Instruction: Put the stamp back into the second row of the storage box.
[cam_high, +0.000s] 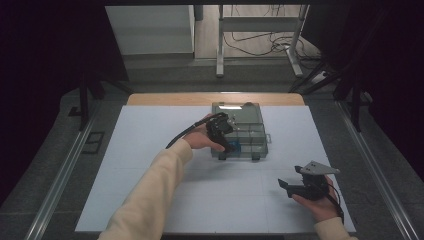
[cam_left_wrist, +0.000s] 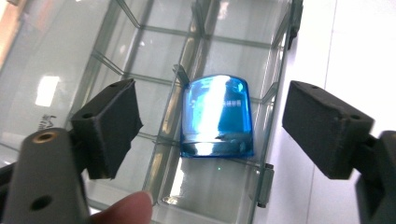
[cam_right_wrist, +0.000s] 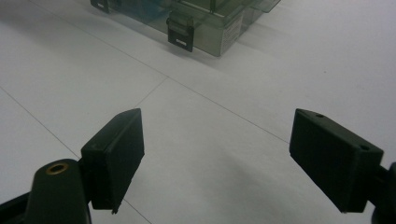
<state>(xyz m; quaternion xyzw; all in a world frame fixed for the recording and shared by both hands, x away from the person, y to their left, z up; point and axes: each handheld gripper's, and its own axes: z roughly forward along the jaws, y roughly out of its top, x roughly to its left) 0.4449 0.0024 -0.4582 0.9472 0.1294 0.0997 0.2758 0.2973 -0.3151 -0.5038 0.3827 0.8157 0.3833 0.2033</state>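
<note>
Worktop (cam_high: 150, 165): white surface, faint grid lines.

Clear plastic box (cam_high: 247, 131): sits toward the far middle of the worktop, divided into compartments, dark latches on its near edge.

Blue cup (cam_left_wrist: 217, 116): translucent, inside one compartment at the box's near edge, between the dividers.

My left hand-held gripper (cam_left_wrist: 210, 123): held over the box, jaws spread wide to either side of the blue cup, touching neither cup nor box as far as I can tell.

My right hand-held gripper (cam_right_wrist: 217, 156): held above bare worktop at the near right, well apart from the box, jaws wide apart, nothing between them.
</note>
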